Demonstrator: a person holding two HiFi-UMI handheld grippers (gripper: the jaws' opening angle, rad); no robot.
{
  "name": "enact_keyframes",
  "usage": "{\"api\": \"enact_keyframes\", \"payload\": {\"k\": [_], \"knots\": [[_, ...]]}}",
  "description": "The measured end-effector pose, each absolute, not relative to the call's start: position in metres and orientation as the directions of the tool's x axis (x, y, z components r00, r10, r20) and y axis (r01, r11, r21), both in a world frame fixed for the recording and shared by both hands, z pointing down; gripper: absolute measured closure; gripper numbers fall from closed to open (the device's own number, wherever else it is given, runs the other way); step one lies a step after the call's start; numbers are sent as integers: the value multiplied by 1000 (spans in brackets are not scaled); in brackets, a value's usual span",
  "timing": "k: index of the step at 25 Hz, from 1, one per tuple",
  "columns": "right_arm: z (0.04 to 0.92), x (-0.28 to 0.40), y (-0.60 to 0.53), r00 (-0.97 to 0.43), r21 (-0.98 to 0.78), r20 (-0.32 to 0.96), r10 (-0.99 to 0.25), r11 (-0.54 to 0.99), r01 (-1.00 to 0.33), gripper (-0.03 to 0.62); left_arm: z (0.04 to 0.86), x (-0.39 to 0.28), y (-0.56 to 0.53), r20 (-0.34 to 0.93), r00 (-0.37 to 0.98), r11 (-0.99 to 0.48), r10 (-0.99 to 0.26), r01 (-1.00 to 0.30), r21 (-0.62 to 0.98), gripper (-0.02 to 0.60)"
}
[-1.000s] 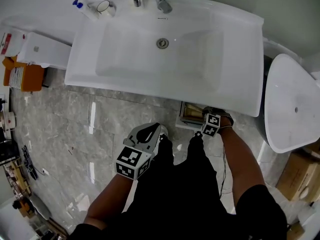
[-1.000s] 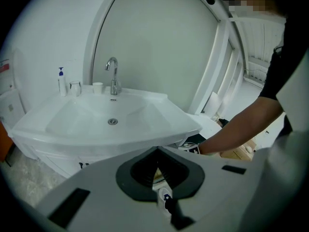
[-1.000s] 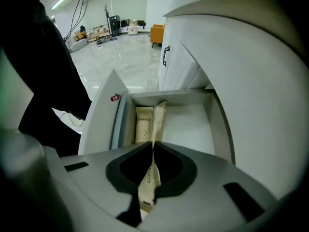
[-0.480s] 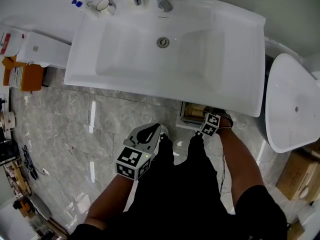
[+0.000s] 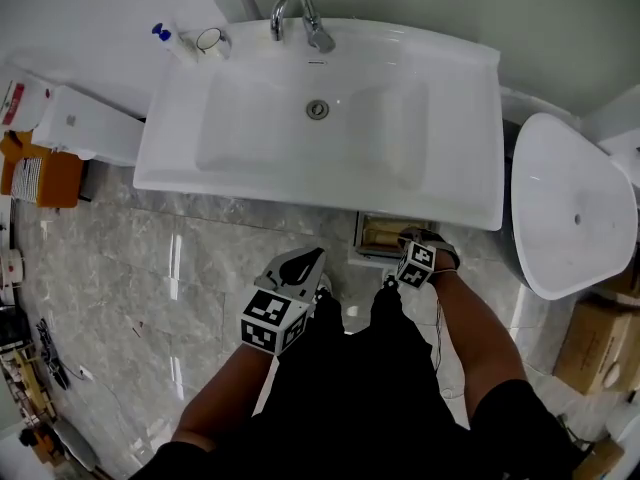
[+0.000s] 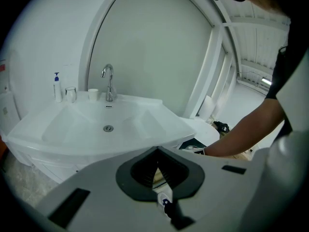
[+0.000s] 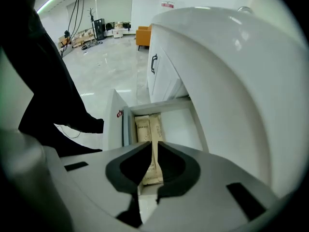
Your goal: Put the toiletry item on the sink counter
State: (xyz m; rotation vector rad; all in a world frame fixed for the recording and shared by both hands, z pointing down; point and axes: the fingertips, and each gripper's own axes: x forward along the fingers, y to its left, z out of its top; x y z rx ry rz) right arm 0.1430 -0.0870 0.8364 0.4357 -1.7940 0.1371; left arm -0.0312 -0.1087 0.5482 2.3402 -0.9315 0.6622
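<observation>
Right gripper (image 7: 154, 146) low at drawer (image 7: 186, 127), jaws pinching packet (image 7: 155, 129) for lift to sink (image 5: 300, 180); left gripper (image 6: 157, 162) closed, empty.

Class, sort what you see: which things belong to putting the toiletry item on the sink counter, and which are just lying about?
Job in hand: right claw, shut on a beige packet; open drawer; sink counter.

Lying about: pump bottle; cup; tap; left claw, shut and empty; cardboard box.
</observation>
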Motion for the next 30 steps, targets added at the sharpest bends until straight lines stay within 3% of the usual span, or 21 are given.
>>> {"api": "enact_keyframes", "payload": {"k": [7, 16, 23, 30], "knots": [[765, 118, -77, -311, 58, 923, -228, 880, -471, 579, 529, -22, -116, 567, 675, -661, -471, -696, 280, 581], [620, 104, -102, -441, 75, 751, -492, 727, -683, 580, 494, -15, -129, 499, 708, -698, -499, -670, 252, 581], [525, 121, -125, -493, -72, 526, -693, 542, -837, 587, 468, -8, -136, 455, 727, -720, -515, -655, 231, 581], [454, 152, -126, -462, -209, 330, -823, 414, -886, 591, 443, -1, -134, 407, 751, -745, -520, -632, 213, 581]]}}
